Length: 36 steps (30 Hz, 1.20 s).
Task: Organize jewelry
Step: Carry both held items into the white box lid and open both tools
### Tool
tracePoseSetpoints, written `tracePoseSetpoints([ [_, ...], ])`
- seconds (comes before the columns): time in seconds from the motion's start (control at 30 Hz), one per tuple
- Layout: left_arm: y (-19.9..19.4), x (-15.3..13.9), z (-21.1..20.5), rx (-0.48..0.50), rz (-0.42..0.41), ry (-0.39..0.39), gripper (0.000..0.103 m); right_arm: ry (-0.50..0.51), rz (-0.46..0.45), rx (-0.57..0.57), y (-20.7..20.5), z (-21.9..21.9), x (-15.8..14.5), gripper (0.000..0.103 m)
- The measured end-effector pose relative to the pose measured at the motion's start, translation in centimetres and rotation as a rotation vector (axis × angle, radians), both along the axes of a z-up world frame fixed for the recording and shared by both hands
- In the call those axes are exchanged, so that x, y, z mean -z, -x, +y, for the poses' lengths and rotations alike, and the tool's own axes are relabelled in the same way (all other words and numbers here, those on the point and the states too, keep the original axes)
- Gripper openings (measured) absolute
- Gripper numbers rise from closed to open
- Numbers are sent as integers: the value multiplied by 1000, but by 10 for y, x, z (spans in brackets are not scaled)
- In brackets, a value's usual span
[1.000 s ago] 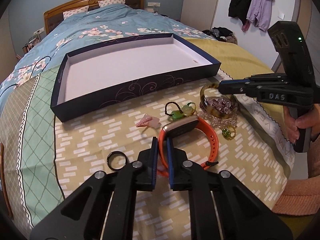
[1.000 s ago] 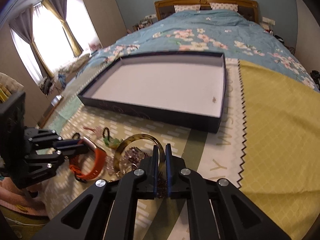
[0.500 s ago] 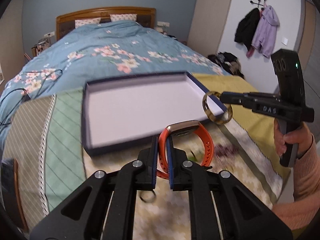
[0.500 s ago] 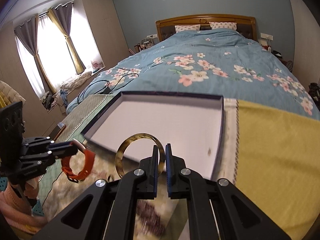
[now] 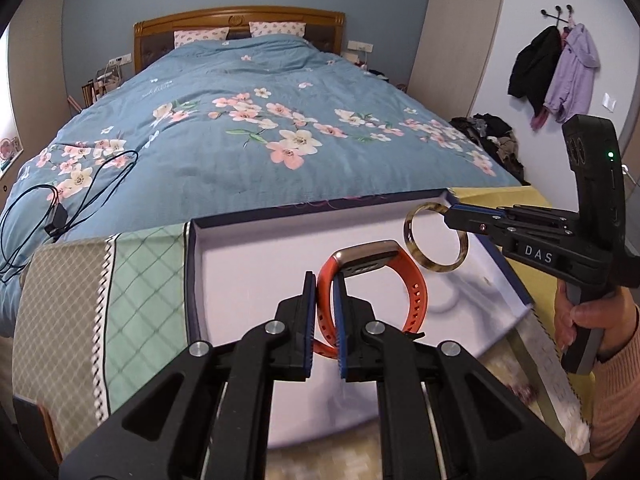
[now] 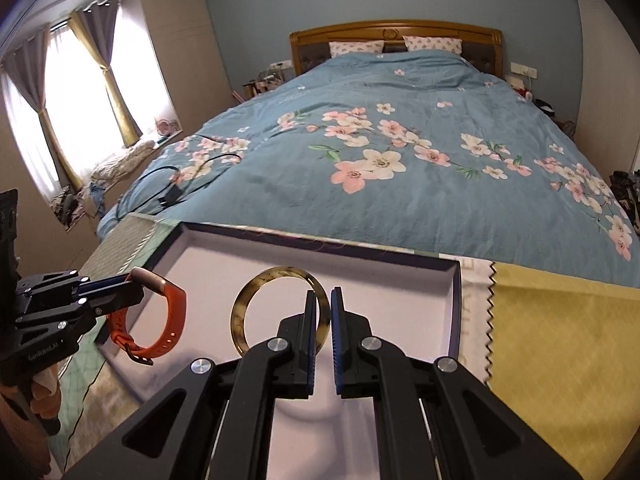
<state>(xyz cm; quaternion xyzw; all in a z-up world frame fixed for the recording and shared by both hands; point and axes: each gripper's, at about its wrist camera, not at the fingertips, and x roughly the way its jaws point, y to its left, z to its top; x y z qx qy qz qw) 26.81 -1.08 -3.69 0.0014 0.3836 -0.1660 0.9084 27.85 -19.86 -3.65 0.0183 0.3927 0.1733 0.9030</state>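
Left wrist view: my left gripper (image 5: pixel 324 320) pinched the orange watch (image 5: pixel 376 276), my right gripper (image 5: pixel 450 213) clamped the bangle (image 5: pixel 412 250), both poised above the tray (image 5: pixel 240 272) for placing.

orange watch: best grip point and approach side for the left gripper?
The strap, about where the left gripper already pinches the orange watch: fingers across the thin band's edge on the near side of the loop, one pad inside, one outside. The band is flat and narrow there; the metal face at the top looks wider and slicker, so probably a worse hold.
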Motion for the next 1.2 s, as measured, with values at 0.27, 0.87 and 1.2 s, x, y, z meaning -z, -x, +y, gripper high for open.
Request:
tracePoseSetpoints([
  [0.27, -55, 24, -5, -15, 65, -28, 9, 23, 70, 30, -32, 7, 22, 5],
  [0.87, -95, 47, 0, -96, 140, -62, 31, 4, 48, 59, -25, 3, 15, 22],
  [1.2, 15, -4, 15, -48, -144, -82, 51, -32, -88, -96, 68, -7, -21, 34],
])
